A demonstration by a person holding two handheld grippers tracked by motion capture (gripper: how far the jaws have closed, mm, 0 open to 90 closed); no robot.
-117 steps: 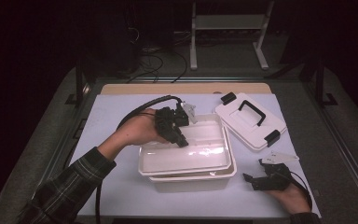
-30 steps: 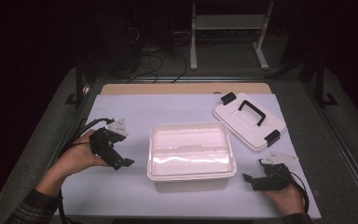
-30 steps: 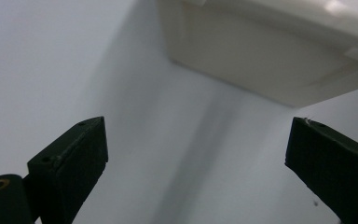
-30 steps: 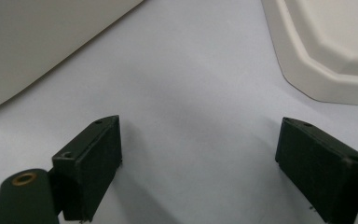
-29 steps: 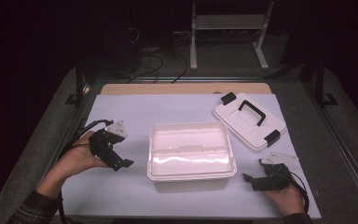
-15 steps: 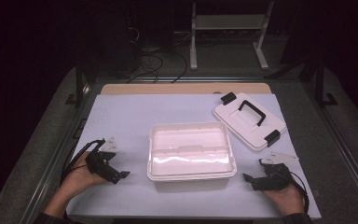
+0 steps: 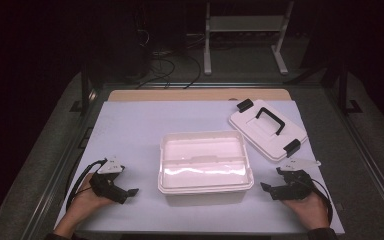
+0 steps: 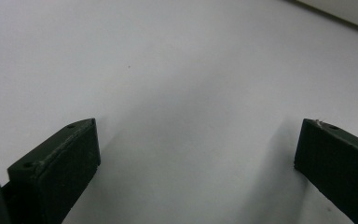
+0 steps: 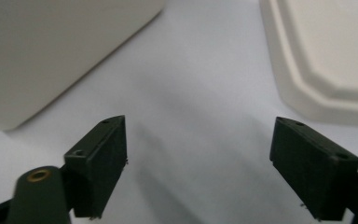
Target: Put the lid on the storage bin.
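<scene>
A white open box (image 7: 205,160) with a shallow white tray seated in its top stands mid-table. Its white lid (image 7: 267,127), with black handle and clips, lies flat at the back right. My left gripper (image 7: 126,192) rests low at the front left, apart from the box. Its jaws have just been opening, and in the left gripper view the left gripper (image 8: 196,154) stands open over bare white sheet. My right gripper (image 7: 271,179) sits at the front right. The right gripper (image 9: 198,158) is open with nothing between the jaws, which have just closed slightly. The box wall (image 9: 51,46) and lid (image 9: 326,56) flank it.
A white sheet (image 7: 130,130) covers the table, with a wooden strip (image 7: 195,95) along the back edge. Dark metal rails run down both sides. Behind the table are cables (image 7: 170,62) and a pale stand (image 7: 245,35) on the dark floor.
My left hand has left the box, swung to the left and sunk to the table's front left corner. The tray now sits level in the box. The right hand has stayed put.
</scene>
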